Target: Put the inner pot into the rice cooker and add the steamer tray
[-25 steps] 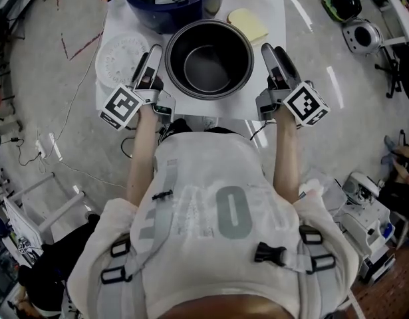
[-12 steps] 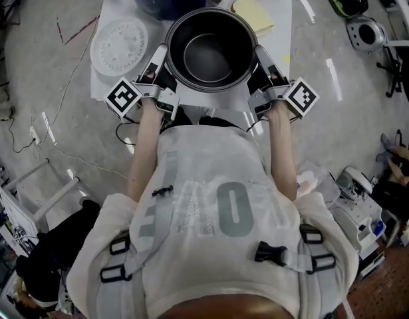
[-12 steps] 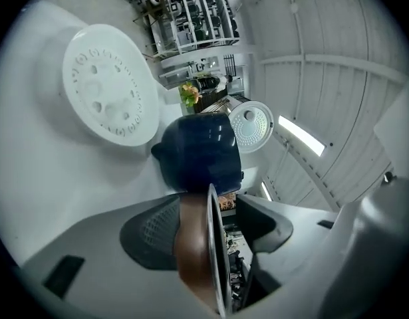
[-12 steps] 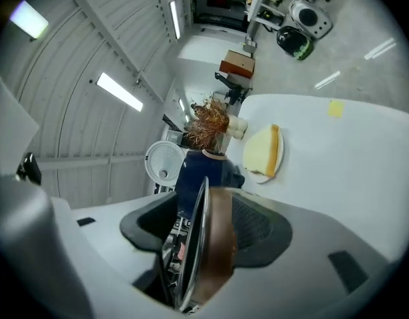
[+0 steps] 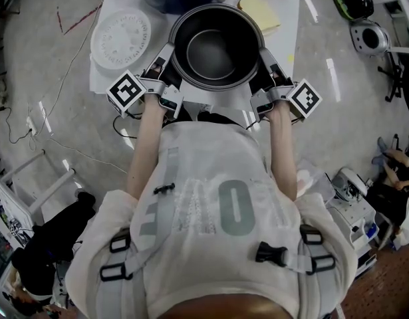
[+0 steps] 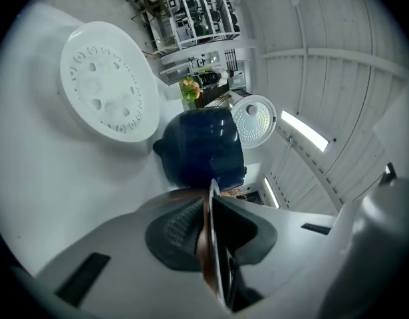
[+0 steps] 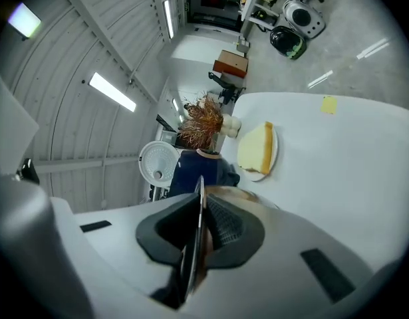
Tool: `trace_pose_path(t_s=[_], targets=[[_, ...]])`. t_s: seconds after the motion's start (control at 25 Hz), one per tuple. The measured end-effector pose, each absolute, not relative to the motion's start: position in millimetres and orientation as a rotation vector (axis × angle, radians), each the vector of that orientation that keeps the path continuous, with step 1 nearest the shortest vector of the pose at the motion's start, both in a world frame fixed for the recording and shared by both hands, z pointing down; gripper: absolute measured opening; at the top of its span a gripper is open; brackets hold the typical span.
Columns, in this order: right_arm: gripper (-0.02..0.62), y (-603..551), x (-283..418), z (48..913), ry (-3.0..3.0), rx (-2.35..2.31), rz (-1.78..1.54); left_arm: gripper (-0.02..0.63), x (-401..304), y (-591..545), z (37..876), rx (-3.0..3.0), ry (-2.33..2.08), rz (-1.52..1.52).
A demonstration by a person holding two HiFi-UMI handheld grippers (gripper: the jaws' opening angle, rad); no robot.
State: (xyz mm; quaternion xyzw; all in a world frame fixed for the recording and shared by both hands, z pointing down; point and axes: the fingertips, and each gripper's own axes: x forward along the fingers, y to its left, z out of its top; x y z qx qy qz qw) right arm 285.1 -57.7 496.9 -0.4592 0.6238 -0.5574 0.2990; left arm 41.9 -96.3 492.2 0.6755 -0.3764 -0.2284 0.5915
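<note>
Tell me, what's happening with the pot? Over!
Left gripper, right gripper: jaws closing on inner pot rim, opposite sides. Rice cooker open beyond. Nothing between.

My right gripper (image 7: 201, 211) is closing its black ribbed pads on the thin rim of the metal inner pot (image 7: 189, 261), which I see edge-on between them. Farther off stands the dark blue rice cooker (image 7: 199, 168) with its round white lid (image 7: 157, 161) open at left. To its right, a pale yellow slab (image 7: 255, 148) lies on the white table (image 7: 337, 171).

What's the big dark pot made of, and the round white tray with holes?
The inner pot looks like metal: thin shiny rim, dark smooth coating inside. The steamer tray is probably matte white plastic, judging by its moulded holes.
</note>
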Motion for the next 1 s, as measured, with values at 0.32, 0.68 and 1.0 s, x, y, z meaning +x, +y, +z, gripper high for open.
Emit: trace_pose_path(t_s=[0.32, 0.68, 1.0], targets=[[0.023, -57.9, 284.2, 494.4, 1.666, -1.272, -1.486, 0.034, 43.0, -97.2, 488.5, 1.59, -0.873, -0.515], [0.021, -58.3, 275.1, 441.9, 1.681, -1.269, -1.429, 0.034, 36.6, -100.2, 436.6, 1.645, -0.826, -0.54], [0.021, -59.8, 268.3, 362.4, 1.729, -1.295, -1.267, 0.034, 29.4, -115.4, 366.1, 1.722, -0.729, -0.608]])
